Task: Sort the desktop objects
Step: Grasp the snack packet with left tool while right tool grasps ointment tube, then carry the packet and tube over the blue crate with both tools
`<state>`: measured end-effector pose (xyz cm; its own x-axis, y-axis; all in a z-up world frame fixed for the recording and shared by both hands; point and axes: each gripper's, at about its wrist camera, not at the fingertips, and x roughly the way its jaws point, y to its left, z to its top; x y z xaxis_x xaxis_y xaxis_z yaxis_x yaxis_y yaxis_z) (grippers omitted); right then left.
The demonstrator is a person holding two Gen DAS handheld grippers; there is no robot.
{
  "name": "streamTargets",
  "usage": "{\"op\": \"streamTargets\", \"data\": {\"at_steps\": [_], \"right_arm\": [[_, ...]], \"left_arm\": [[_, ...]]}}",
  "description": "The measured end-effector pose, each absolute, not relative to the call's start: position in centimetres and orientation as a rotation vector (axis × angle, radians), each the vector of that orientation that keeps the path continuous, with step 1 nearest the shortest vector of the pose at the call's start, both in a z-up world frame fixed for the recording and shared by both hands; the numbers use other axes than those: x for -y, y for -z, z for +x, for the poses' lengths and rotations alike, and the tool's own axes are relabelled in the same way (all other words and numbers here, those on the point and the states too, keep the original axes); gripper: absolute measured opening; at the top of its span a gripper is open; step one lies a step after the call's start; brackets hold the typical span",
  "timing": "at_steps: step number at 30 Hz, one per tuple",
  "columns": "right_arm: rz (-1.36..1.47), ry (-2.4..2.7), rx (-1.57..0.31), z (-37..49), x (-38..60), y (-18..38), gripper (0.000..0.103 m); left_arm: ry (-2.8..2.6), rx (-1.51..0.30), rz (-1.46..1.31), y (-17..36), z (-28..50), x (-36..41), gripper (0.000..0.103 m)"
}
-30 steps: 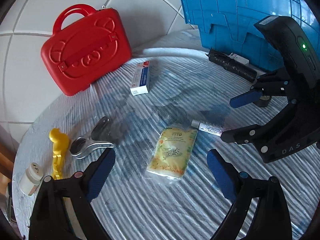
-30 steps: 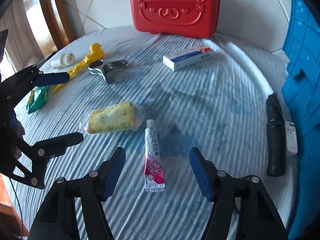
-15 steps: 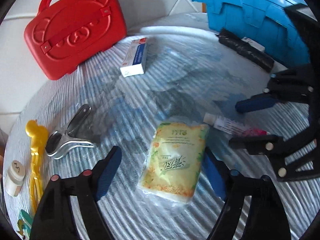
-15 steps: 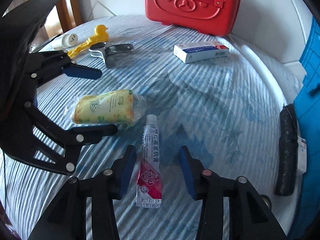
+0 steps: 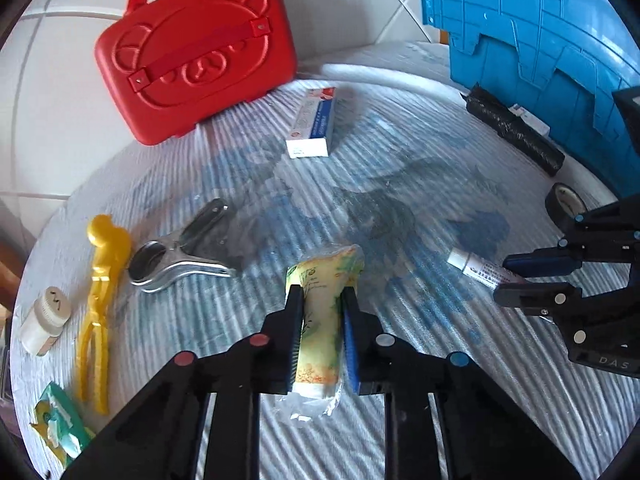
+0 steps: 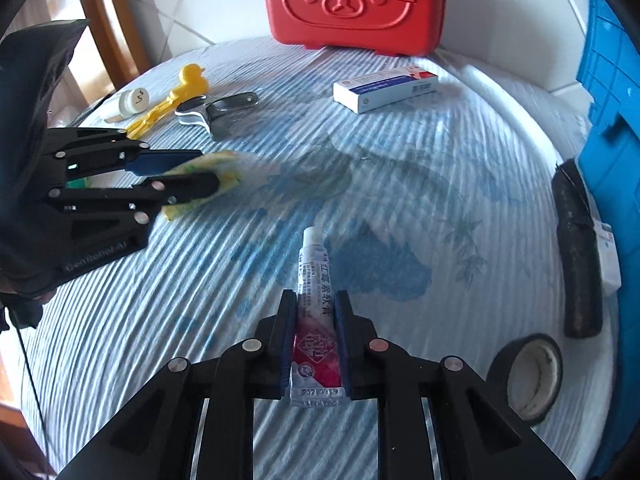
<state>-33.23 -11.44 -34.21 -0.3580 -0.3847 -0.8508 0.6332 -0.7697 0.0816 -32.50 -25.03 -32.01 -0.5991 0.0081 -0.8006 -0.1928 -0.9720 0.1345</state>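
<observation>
My left gripper is shut on a yellow tissue pack that rests on the striped tablecloth; it also shows in the right wrist view. My right gripper is shut on a small white and red ointment tube, cap pointing away. In the left wrist view the right gripper shows at the right, pinching the tube.
A red bear case stands at the back. A blue crate is at the right, with a black roll and a tape ring beside it. A medicine box, metal clip, yellow duck tongs, white jar and green packet lie around.
Both grippers moved forward and closed. The left one closed on the tissue pack, the right one on the ointment tube.
</observation>
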Motion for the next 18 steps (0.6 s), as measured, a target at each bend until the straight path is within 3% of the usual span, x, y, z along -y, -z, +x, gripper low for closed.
{"op": "streamTargets", "data": {"at_steps": [8, 18], "right_arm": [[1.166, 2.234, -0.284, -31.3, 10.7, 29.4, 0.018], [0.956, 2.391, -0.208, -26.9, 9.7, 18.7, 0.018]], "left_arm": [[-2.8, -0.344, -1.232, 27.3, -30.1, 25.5, 0.017], [-2.951, -0.331, -0.951, 17.2, -26.1, 25.5, 0.017]]}}
